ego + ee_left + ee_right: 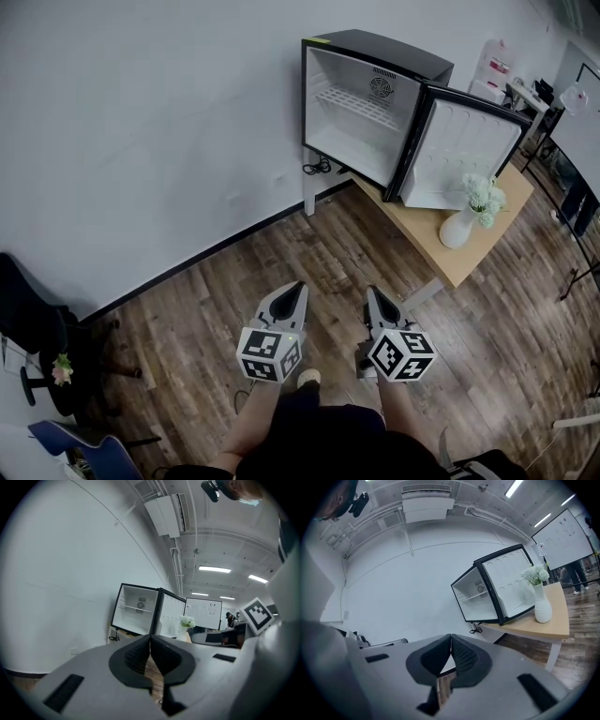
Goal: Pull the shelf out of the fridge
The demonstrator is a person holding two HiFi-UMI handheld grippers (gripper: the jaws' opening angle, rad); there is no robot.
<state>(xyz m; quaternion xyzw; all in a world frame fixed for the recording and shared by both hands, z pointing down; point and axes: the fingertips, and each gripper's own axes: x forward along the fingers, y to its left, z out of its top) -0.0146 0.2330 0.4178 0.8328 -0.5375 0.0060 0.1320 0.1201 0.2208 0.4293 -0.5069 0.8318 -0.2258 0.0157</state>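
Observation:
A small black fridge (366, 103) stands on a wooden table (487, 239) against the white wall, its door (464, 150) swung open to the right. Inside, a white wire shelf (356, 105) lies across the middle of the white cavity. The fridge (138, 609) and its shelf (135, 608) show far off in the left gripper view, and the fridge (480, 599) with its shelf (472, 599) in the right gripper view. My left gripper (298, 287) and right gripper (373, 292) hang side by side over the wood floor, well short of the table. Both are shut with nothing between the jaws.
A white vase with pale flowers (466, 217) stands on the table in front of the open door. A black cable (317, 168) lies by the fridge's left side. A dark chair (37, 328) sits at the left wall. Office furniture fills the far right.

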